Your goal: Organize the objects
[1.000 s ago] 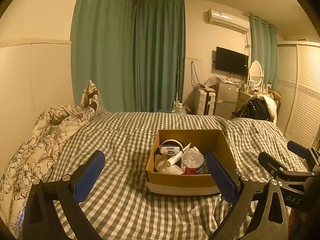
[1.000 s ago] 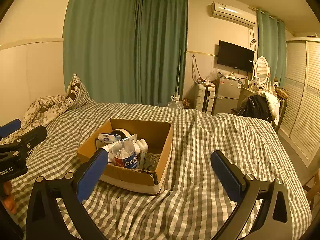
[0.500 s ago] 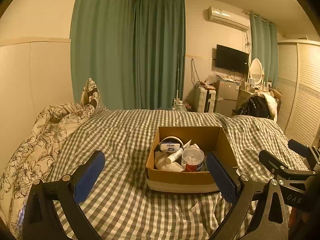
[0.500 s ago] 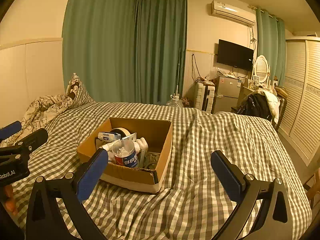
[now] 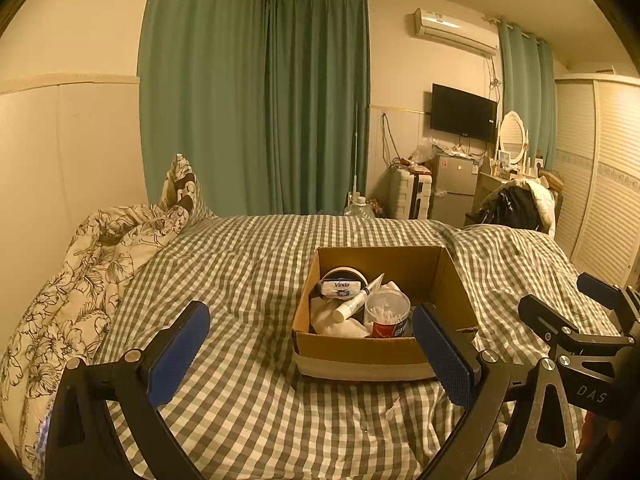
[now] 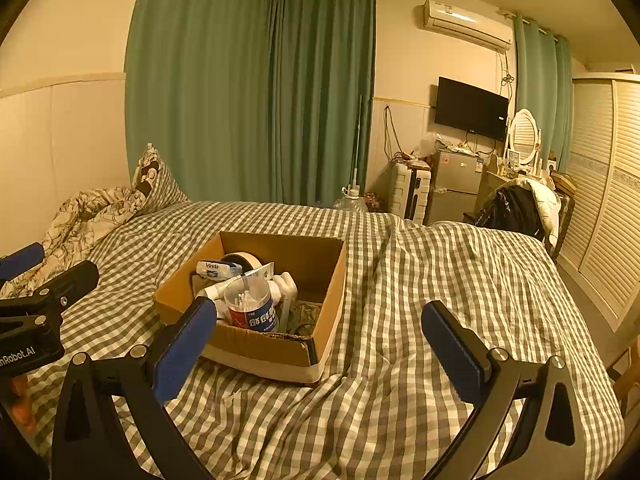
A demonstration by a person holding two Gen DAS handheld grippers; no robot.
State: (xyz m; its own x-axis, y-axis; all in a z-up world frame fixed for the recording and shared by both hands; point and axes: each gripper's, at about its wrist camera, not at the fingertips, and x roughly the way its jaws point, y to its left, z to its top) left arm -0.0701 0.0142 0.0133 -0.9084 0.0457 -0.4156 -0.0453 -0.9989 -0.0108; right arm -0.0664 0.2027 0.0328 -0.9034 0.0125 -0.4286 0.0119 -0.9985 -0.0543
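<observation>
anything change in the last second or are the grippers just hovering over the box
Almost nothing changed. The left gripper and right gripper stay open and empty in front of the cardboard box, with only a slight drift in each view. Nothing was grasped or released. The cotton swab jar, Vinda tissue pack and white tube lie in the box as before, on the checked bedspread.

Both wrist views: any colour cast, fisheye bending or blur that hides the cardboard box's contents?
Left wrist view: strong amber cast, dark rounded corners, brown cardboard box sharp. Right wrist view: same cast, white louvred wardrobe bowed at the edge, box contents readable.
</observation>
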